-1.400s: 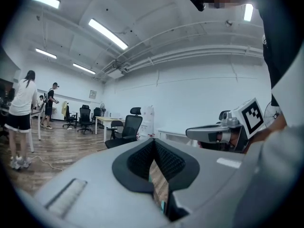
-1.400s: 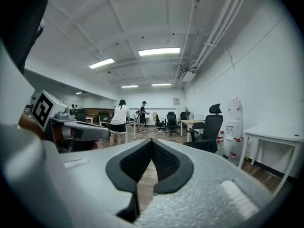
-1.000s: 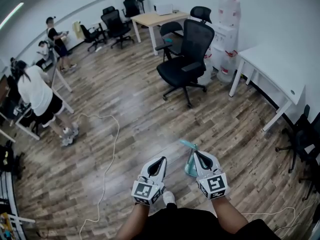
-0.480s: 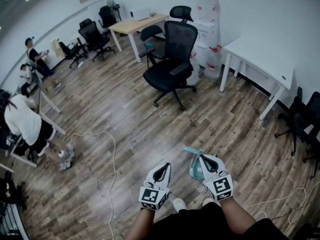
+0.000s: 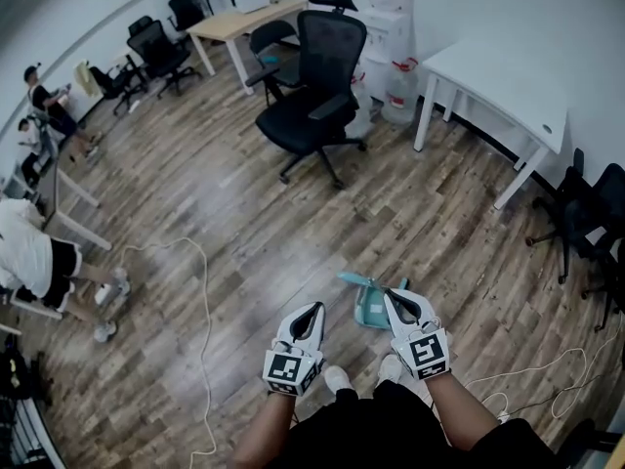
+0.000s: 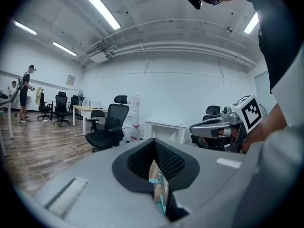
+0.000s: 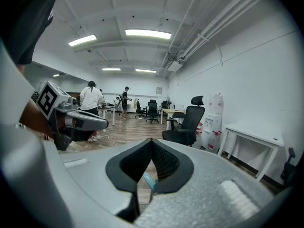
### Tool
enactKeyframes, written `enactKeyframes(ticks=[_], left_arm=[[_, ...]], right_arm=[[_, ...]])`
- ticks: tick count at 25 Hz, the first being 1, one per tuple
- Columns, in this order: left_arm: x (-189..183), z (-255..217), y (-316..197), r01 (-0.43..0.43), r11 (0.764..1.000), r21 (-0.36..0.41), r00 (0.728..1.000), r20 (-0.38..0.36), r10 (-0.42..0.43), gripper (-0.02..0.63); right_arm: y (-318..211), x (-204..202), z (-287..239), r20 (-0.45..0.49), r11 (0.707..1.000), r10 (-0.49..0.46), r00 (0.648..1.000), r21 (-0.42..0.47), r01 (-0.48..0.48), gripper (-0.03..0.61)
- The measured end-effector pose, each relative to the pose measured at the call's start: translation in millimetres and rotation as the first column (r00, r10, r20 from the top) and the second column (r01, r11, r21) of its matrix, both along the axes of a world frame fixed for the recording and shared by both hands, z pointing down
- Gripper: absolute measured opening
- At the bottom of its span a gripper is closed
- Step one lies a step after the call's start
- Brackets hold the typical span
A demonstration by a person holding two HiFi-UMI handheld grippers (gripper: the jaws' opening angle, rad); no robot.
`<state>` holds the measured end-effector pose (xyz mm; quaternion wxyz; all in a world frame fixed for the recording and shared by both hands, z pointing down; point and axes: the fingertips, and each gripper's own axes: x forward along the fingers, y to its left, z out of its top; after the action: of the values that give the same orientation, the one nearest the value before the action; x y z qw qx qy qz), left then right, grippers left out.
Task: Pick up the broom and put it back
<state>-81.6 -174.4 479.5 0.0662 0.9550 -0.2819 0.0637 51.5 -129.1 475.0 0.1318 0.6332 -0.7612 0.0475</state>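
Teal plastic broom [image 5: 367, 307] lies on wooden floor [image 5: 244, 213] just ahead of my right fingers [image 5: 402, 311] — my left fingers [image 5: 306, 324] sit further off, to its left. Handle slants away-left. Both pairs closed, empty — right looks nearer for pickup.

An open office: well ahead of the right tool [image 5: 393, 296] stands a black swivel chair [image 5: 314, 91], a white table [image 5: 493, 71] beyond to that tool's right, more wheeled chairs [image 5: 156, 47] round a wooden table [image 5: 234, 16] far ahead to its left, people [image 5: 44, 101] standing there, strip lights [image 7: 148, 33] overhead
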Motion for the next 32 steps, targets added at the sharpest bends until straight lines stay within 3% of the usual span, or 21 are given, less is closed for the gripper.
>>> enactKeyframes(ticks=[5, 13, 18, 26, 32], left_arm=[[21, 19, 3, -0.008, 0.998, -0.066, 0.999, 0.047, 0.012, 0.015], [29, 61, -6, 0.022, 0.994, -0.105, 0.993, 0.115, -0.01, 0.015], [30, 83, -8, 0.041, 0.988, -0.151, 0.987, 0.159, -0.016, 0.015], [22, 110, -19, 0.07, 0.988, -0.136, 0.978, 0.206, -0.041, 0.015], [13, 131, -21, 0.088, 0.987, -0.135, 0.968, 0.247, -0.052, 0.015]], right_arm=[[0, 13, 24, -0.012, 0.999, -0.019, 1.0, -0.051, 0.018, 0.003], [-7, 17, 82, -0.024, 0.982, -0.097, 0.995, -0.167, 0.091, 0.005], [-9, 16, 119, -0.016, 0.961, -0.13, 0.991, -0.25, 0.122, 0.051], [-17, 27, 165, -0.047, 0.936, -0.145, 0.988, -0.332, 0.121, 0.106], [-34, 20, 190, -0.095, 0.927, -0.216, 0.972, -0.333, 0.173, 0.124]])
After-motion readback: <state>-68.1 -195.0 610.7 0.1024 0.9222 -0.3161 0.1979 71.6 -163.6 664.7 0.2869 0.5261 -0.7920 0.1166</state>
